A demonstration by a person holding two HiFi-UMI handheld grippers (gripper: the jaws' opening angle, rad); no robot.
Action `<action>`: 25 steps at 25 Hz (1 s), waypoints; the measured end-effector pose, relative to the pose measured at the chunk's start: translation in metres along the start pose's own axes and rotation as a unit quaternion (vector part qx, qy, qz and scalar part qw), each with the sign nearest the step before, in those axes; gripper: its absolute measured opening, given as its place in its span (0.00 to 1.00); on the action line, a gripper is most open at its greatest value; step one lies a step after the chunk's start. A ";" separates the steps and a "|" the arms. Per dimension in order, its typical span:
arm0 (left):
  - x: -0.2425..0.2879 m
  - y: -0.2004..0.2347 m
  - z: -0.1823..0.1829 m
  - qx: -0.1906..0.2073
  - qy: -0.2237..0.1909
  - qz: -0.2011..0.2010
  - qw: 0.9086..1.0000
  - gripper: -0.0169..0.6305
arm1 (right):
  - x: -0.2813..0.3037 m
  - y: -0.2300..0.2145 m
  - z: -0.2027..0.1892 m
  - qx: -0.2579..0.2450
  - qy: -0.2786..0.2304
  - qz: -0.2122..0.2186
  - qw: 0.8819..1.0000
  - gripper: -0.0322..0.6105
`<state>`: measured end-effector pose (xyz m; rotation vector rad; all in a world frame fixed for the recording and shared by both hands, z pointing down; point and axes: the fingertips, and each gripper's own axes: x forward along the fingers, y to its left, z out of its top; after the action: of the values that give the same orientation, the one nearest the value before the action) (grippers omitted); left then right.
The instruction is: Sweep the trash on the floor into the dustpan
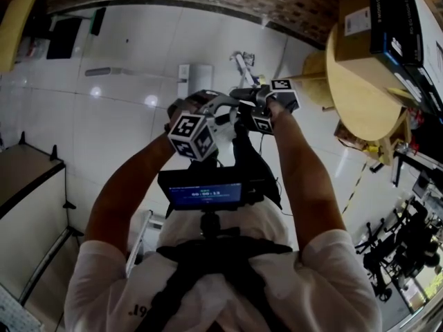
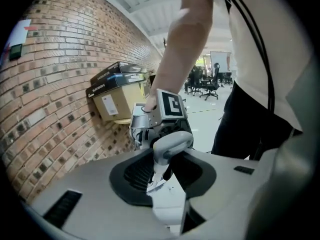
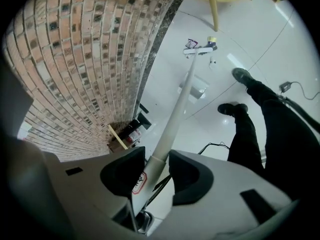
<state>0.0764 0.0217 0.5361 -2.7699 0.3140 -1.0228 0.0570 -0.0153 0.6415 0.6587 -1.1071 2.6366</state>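
The trash (image 3: 192,43) lies on the white floor (image 3: 260,44) near its edge along the brick wall (image 3: 85,64), at the foot of a yellow table leg (image 3: 214,9). The head of the broom (image 3: 176,109) rests right against it, and the white pole slants up from there. The right hand-held gripper (image 3: 157,166) is closed on the pole at a red-edged sticker. The left hand-held gripper (image 2: 165,165), just beside it, is clamped on the grey hooked end of the handle. A white object (image 3: 194,90) lies on the floor beside the pole; whether it is the dustpan is unclear. The person's shoes (image 3: 242,75) stand nearby.
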 end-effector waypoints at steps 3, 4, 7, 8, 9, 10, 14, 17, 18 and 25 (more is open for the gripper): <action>-0.003 0.008 -0.004 0.022 0.009 -0.001 1.000 0.19 | 0.008 0.007 0.003 0.018 0.006 0.033 0.999 0.31; -0.003 0.010 -0.004 0.031 0.011 -0.003 0.999 0.19 | 0.010 0.008 0.005 0.026 0.005 0.042 0.999 0.32; -0.002 0.017 0.004 0.057 0.000 -0.009 0.998 0.19 | 0.016 0.013 0.015 0.061 -0.024 0.079 0.995 0.32; 0.000 0.020 0.008 0.067 -0.002 -0.011 0.998 0.19 | 0.017 0.016 0.019 0.074 -0.040 0.096 0.992 0.31; 0.001 0.022 0.010 0.076 0.000 -0.013 0.997 0.19 | 0.018 0.020 0.022 0.085 -0.053 0.112 0.989 0.25; 0.001 0.025 0.010 0.084 0.001 -0.013 0.996 0.19 | 0.017 0.023 0.025 0.091 -0.065 0.125 0.986 0.26; -0.002 0.028 0.006 0.103 0.006 -0.002 0.995 0.19 | 0.015 0.026 0.029 0.082 -0.080 0.128 0.985 0.26; -0.003 0.023 0.007 0.104 0.006 -0.003 0.995 0.19 | 0.017 0.021 0.025 0.056 -0.065 0.087 0.993 0.25; -0.005 0.019 0.009 0.106 0.005 -0.006 0.994 0.20 | 0.017 0.017 0.021 0.042 -0.055 0.065 0.995 0.25; -0.051 0.004 -0.034 0.101 0.049 -0.025 0.993 0.23 | -0.018 -0.067 0.009 -0.095 0.032 -0.136 0.986 0.24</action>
<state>0.0157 0.0283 0.5285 -2.5640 0.1464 -1.1375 0.0997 0.0246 0.6800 0.6304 -1.1422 2.2736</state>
